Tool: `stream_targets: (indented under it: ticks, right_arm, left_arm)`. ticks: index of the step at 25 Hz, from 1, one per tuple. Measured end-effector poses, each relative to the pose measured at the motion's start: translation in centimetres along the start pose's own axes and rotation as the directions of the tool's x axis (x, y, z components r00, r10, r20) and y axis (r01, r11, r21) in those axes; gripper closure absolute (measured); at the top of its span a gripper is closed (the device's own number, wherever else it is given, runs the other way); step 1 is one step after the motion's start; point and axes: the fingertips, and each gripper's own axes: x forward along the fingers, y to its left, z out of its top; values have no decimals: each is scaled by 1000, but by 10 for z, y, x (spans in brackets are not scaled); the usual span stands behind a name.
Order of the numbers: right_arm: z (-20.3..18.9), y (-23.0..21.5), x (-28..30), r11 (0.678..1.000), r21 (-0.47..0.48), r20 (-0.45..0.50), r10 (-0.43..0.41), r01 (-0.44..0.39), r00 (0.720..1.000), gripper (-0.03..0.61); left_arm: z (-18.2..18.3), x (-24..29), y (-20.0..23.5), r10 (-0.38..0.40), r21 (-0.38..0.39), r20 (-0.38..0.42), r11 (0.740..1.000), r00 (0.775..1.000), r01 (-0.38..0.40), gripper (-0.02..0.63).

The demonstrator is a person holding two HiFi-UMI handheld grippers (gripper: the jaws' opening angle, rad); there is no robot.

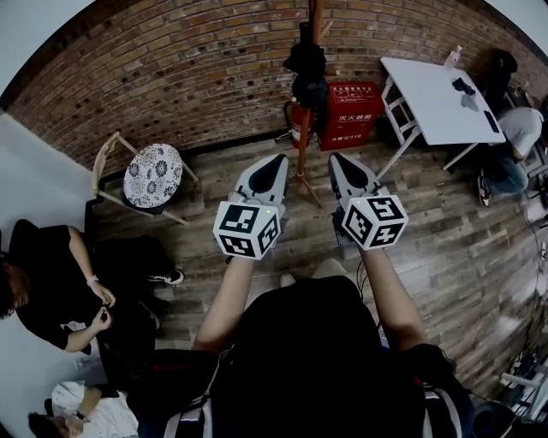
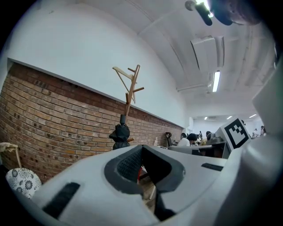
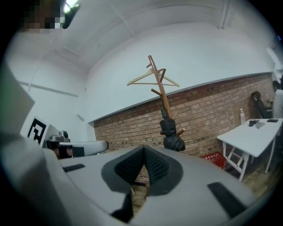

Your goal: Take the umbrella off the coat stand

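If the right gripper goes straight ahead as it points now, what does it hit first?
Most likely the black umbrella on the coat stand, just right of the shut jaws' line; nothing nearer shows. Depth is unclear: the right gripper might pass left of it and reach the brick wall.

Coat stand w/ top cut off

Umbrella: black, folded and bundled, hanging upright on the coat stand, at a peg partway up the pole. Stand: wooden, branched top, upright, close to the brick wall.
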Motion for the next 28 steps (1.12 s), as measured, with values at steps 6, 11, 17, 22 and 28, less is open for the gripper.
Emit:
stream_targets:
  ticks: [6,11,17,22,28]
  right_arm:
    - [-5,4,5,1000,1,-12,-16,16,1000,551]
    - [2,8,9,1000,-11,6,4,-4,1000,550]
    - [2,-2,15,1000,7,4,-10,10,1000,550]
    - [3,-6,26,1000,17,11,-22,21,1000,551]
    - [10,-15,40,999,23,26,-31,30,999,550]
  left_arm:
    - [-5,-5,6,-2,-24,-10,1000,1000,2,595]
    - [-4,2,11,-14,-39,-16,999,1000,14,595]
    - [-7,10,15,-21,-47,-28,999,999,19,597]
    - [-9,13,27,-2,-57,-37,998,999,0,595]
    - [-9,22,40,15,-61,-47,998,999,-18,597]
